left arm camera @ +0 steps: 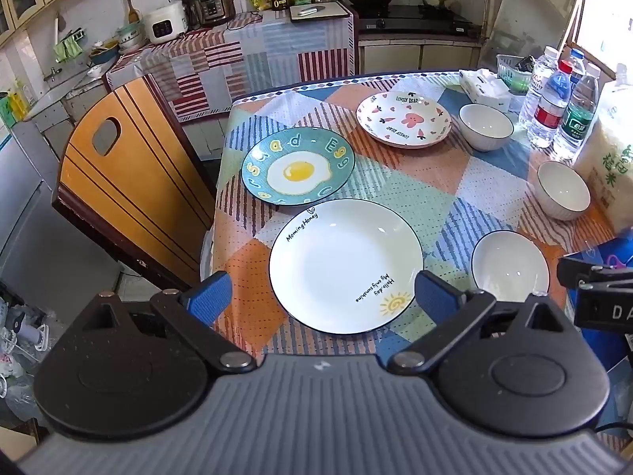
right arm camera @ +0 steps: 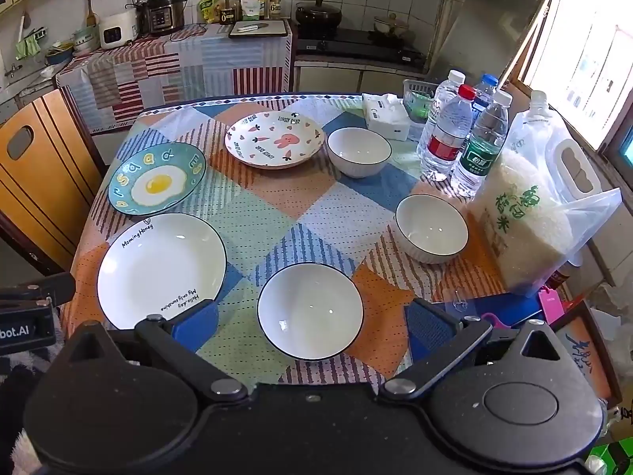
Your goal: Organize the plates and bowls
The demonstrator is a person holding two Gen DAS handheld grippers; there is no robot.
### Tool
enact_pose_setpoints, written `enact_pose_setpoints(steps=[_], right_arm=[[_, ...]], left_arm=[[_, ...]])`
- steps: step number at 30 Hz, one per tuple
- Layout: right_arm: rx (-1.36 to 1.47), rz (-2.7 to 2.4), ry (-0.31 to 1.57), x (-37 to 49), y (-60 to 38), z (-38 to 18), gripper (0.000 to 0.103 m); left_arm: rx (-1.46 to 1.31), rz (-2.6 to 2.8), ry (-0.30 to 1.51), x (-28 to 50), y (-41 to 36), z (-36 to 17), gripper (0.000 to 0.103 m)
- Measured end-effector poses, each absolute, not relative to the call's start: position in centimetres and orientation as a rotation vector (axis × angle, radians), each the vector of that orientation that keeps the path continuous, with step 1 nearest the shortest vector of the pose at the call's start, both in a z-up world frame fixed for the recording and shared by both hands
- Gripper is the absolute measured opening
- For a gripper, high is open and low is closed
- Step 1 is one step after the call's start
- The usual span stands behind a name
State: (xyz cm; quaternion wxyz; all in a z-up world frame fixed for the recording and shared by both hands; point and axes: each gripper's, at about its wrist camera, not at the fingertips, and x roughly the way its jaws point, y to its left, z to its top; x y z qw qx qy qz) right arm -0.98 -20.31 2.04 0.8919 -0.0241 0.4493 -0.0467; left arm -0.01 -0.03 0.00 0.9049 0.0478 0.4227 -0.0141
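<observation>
Three plates lie on the patchwork tablecloth: a white plate point(left arm camera: 346, 265) point(right arm camera: 160, 271) nearest, a teal egg plate point(left arm camera: 297, 166) point(right arm camera: 156, 178) behind it, and a pink rabbit plate point(left arm camera: 403, 118) point(right arm camera: 275, 138) further back. Three white bowls stand to the right: near point(left arm camera: 510, 265) point(right arm camera: 310, 310), middle point(left arm camera: 563, 190) point(right arm camera: 431, 227) and far point(left arm camera: 486, 126) point(right arm camera: 359, 151). My left gripper point(left arm camera: 320, 297) is open and empty above the white plate's near edge. My right gripper point(right arm camera: 312, 326) is open and empty above the near bowl.
Several water bottles point(right arm camera: 447, 134), a bag of rice point(right arm camera: 522, 213), a tissue box point(right arm camera: 385, 116) and a green basket point(right arm camera: 417, 99) crowd the table's right side. A wooden chair point(left arm camera: 130, 182) stands at the table's left. The kitchen counter point(left arm camera: 245, 51) runs behind.
</observation>
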Motion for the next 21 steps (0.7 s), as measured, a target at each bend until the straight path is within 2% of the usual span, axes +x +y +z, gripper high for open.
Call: enact_pose_setpoints(steps=[21], right_arm=[[-0.06, -0.096, 0.939, -0.9, -19.9, 2.2, 0.103]], left_arm=[[0.074, -0.041, 0.869, 0.1, 0.5, -0.1, 0.1]])
